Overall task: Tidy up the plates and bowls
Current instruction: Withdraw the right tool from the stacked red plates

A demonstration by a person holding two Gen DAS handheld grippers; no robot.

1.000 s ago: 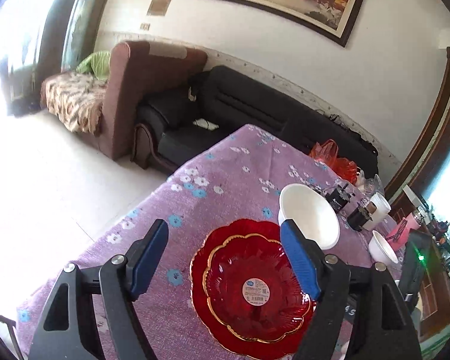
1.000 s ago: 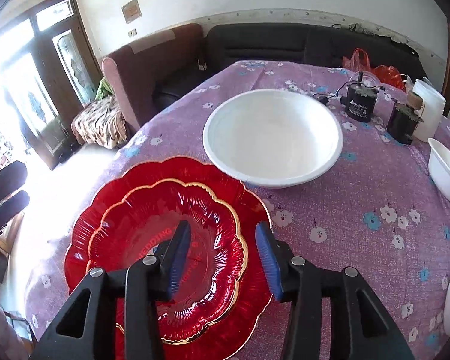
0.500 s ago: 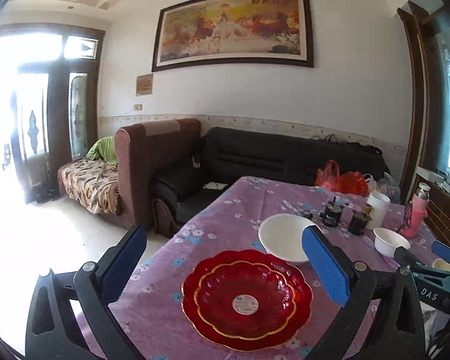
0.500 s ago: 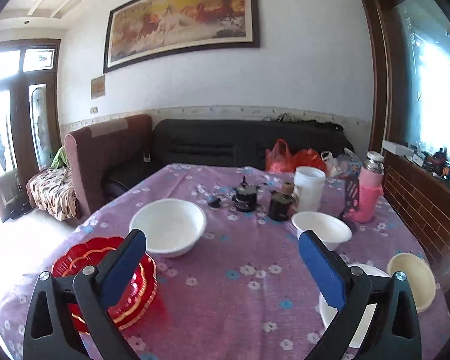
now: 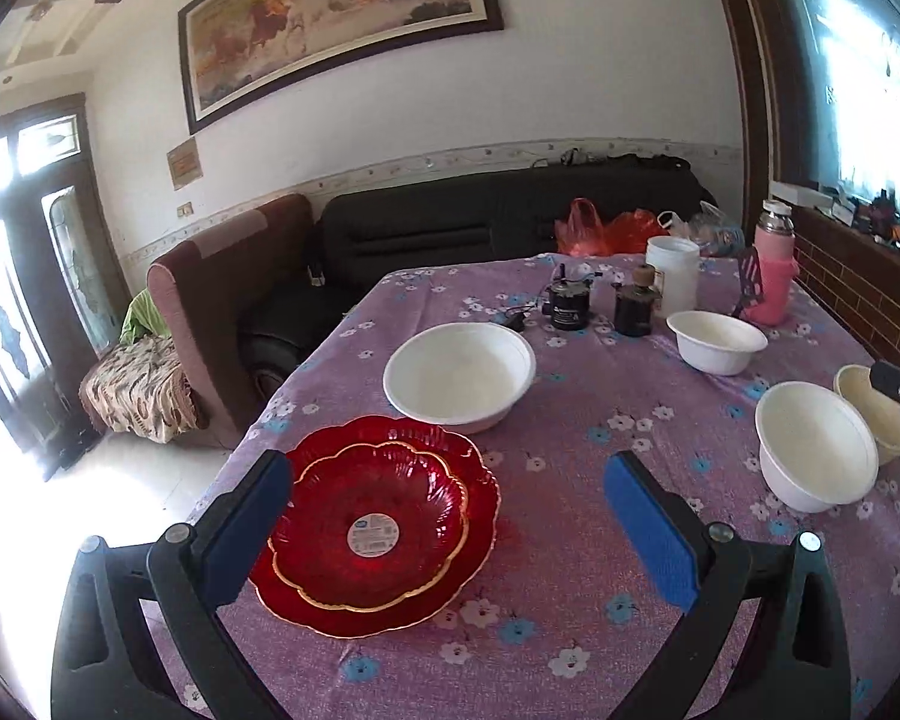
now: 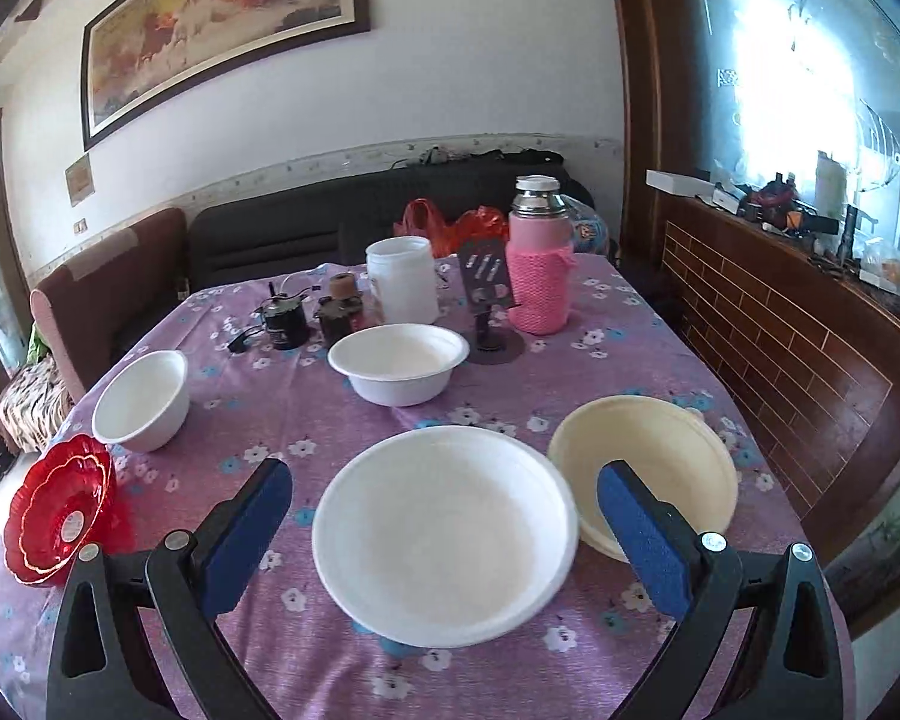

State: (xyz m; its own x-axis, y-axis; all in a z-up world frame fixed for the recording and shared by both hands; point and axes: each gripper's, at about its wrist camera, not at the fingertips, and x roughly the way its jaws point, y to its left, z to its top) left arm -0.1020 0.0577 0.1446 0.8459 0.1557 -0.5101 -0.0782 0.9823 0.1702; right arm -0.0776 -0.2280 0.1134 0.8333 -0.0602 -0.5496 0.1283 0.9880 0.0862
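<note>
Both claws, left (image 5: 447, 525) and right (image 6: 444, 534), had pulled back, wide open, empty | stacked red scalloped glass plates (image 5: 375, 525) sat on bench | right faced wide white bowl (image 6: 444, 534) beside cream bowl (image 6: 648, 468): likely next.

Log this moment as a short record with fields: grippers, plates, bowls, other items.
left gripper: open, empty, above the red plates
right gripper: open, empty, above the near white bowl
red plates: small one stacked on large one, left table edge
white bowls: three, unstacked; near, left, middle
cream bowl: right of the near white bowl
other items: pink flask, white jar
</note>
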